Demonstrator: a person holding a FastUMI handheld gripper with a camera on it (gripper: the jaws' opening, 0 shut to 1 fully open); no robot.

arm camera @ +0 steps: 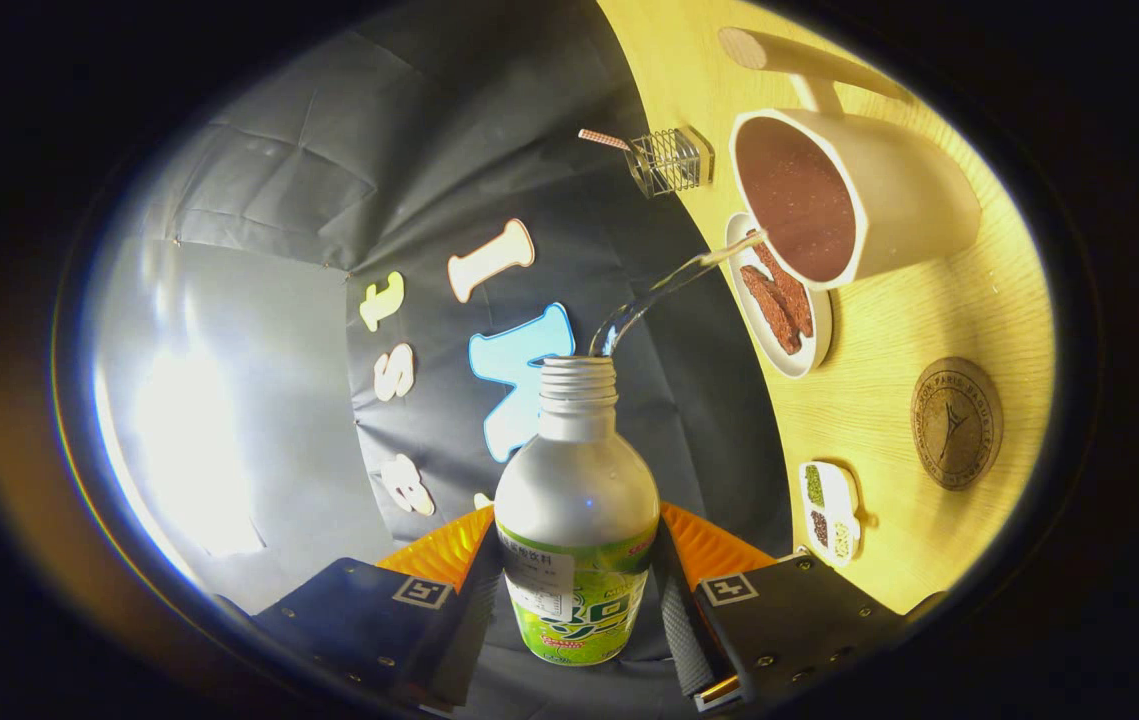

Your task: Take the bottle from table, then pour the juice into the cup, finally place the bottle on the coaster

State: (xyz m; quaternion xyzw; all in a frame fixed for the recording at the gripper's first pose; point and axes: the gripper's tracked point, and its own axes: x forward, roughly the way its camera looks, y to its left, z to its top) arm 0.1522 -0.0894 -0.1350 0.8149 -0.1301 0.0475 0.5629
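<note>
My gripper (577, 590) is shut on a clear bottle (577, 500) with a green label and no cap, held between both fingers and tipped on its side. A stream of clear liquid (674, 285) arcs from the bottle's threaded mouth into the beige cup (914, 195), which stands beyond the fingers on the wooden table (889, 340). The cup's inside looks dark reddish. A round brown coaster (956, 422) lies on the table nearer to me than the cup, with nothing on it.
A small white plate (779, 300) with brown strips sits next to the cup, partly under its rim. A little white dish (829, 510) with green and dark bits lies near the coaster. A wire basket (669, 160) and a wooden handle (799, 60) stand past the cup.
</note>
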